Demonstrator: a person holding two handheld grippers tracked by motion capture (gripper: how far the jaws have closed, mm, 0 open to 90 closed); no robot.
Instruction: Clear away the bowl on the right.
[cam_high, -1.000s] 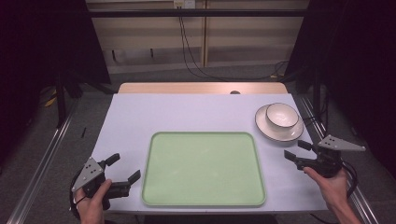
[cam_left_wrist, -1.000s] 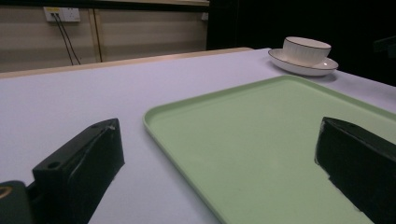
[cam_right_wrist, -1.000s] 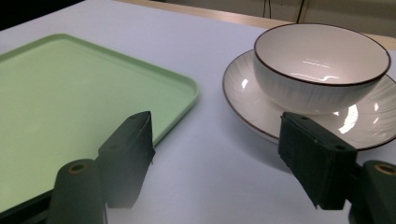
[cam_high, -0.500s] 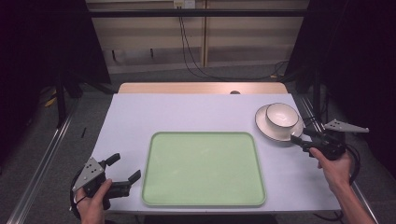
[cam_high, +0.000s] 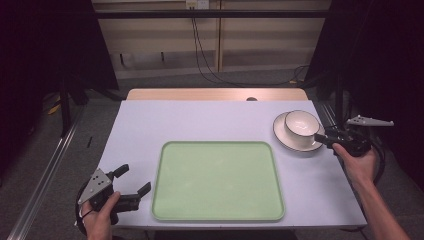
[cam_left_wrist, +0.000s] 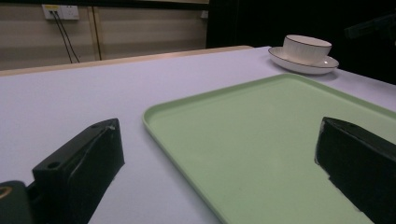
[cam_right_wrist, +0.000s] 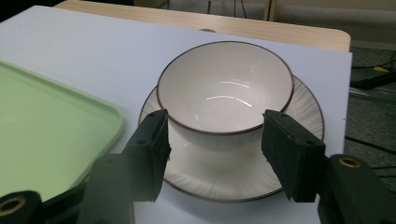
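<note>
Right tongs (cam_right_wrist: 212, 154) have closed in on the bowl (cam_right_wrist: 224, 93), jaws spread.

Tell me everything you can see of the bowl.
The bowl is white and glossy, ceramic by its look, with a thin dark line round the rim. It is round, deep, upright and empty. It sits centred on a matching white plate near the table's far right corner, right of the green tray. The right gripper is open, its jaws either side of the bowl's near wall above the plate; whether they touch the bowl, I cannot tell.
</note>
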